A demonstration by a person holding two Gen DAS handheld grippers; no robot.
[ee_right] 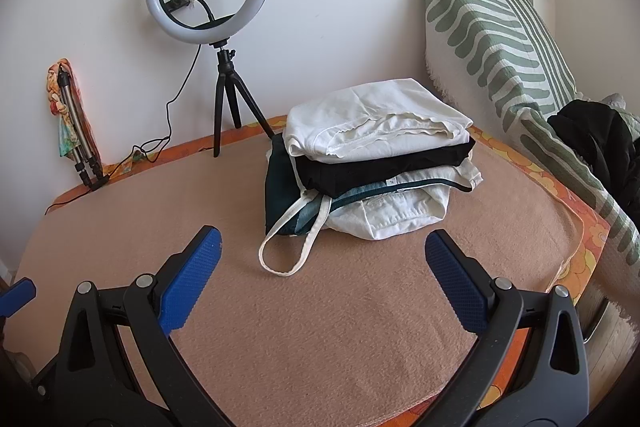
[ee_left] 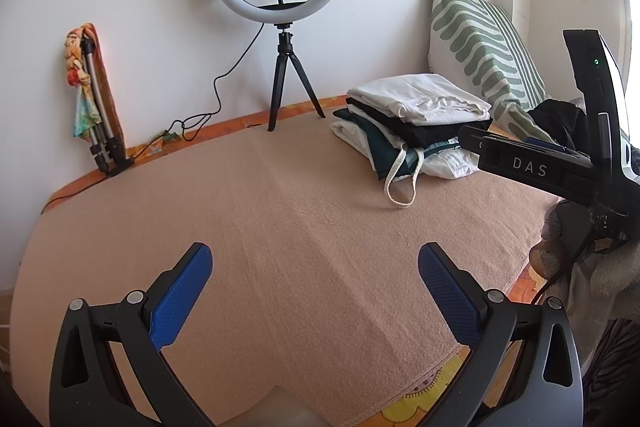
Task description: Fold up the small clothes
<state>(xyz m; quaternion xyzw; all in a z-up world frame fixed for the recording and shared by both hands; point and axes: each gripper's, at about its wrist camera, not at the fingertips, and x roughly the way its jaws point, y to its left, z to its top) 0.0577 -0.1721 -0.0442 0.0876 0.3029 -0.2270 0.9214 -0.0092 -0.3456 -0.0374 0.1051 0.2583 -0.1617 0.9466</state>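
Both grippers, left gripper (ee_left: 315, 259) and right gripper (ee_right: 322, 245), gape empty over blanket (ee_left: 280, 211); folded stack (ee_right: 376, 163) ahead of right jaws; probably fetching another garment next.

Only readable text anywhere was "DAS", in pale capital letters on the black body of the right gripper (ee_left: 524, 167), which showed side-on in the left wrist view. A small green light glowed on the upright black part above it, but that had no lettering. In the right wrist view, a tiny white tag (ee_right: 391, 181) stuck out of the folded clothes stack (ee_right: 380, 163); it had a mark on it, too small to make out.
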